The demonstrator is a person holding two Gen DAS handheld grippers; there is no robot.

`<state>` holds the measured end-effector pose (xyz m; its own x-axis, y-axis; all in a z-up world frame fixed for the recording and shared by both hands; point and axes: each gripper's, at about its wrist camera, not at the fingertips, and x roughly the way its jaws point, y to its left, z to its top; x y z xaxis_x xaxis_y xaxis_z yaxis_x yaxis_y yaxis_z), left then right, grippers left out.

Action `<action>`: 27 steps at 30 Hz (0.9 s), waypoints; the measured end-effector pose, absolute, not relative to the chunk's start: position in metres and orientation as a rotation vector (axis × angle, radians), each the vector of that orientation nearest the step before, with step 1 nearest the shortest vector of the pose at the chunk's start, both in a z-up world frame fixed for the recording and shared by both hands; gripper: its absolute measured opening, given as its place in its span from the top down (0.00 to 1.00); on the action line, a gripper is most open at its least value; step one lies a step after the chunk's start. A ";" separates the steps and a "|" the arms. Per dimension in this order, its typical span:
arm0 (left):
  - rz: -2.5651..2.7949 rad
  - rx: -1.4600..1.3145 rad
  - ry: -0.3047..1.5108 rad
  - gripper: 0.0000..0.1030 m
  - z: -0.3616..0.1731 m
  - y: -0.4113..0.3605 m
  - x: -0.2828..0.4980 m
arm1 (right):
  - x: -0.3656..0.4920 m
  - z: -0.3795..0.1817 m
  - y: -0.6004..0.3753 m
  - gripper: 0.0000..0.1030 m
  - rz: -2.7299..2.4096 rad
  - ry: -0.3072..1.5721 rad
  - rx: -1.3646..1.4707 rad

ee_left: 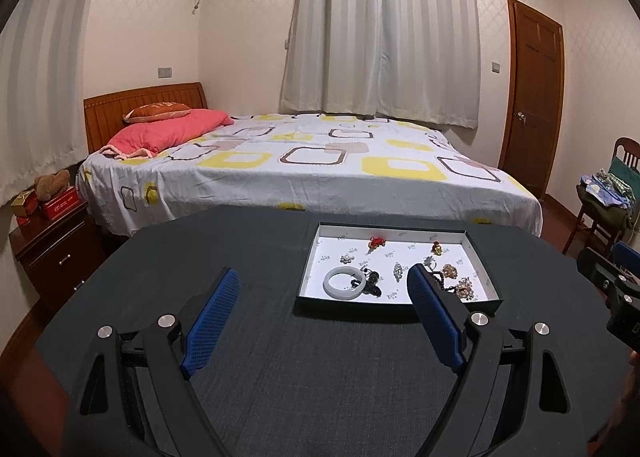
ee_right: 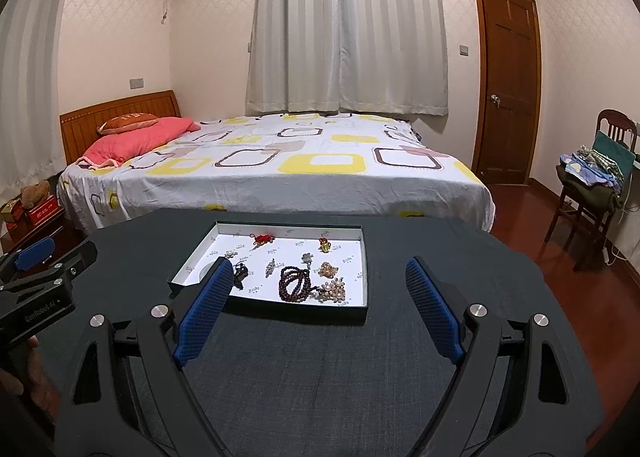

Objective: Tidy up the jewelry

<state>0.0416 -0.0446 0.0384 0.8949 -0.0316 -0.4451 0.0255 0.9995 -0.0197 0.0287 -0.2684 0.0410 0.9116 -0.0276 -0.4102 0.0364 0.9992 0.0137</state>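
A shallow white-lined tray sits on the dark table and holds several jewelry pieces. I see a white bangle, a red knot charm, a dark bead bracelet, a pearl brooch and a small gold figure. My left gripper is open and empty, just short of the tray's near edge. My right gripper is open and empty over the tray's near edge; its left finger hides the bangle.
The dark cloth-covered table fills the foreground. A bed stands behind it, a nightstand at the left, a chair with clothes and a wooden door at the right.
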 end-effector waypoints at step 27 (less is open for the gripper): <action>-0.025 -0.017 0.452 0.19 0.043 -0.043 0.041 | 0.029 0.040 -0.267 0.17 -0.032 0.423 0.020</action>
<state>0.0411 -0.0428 0.0427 0.8991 -0.0279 -0.4368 0.0205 0.9996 -0.0217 0.0292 -0.2672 0.0401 0.9112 -0.0266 -0.4110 0.0351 0.9993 0.0131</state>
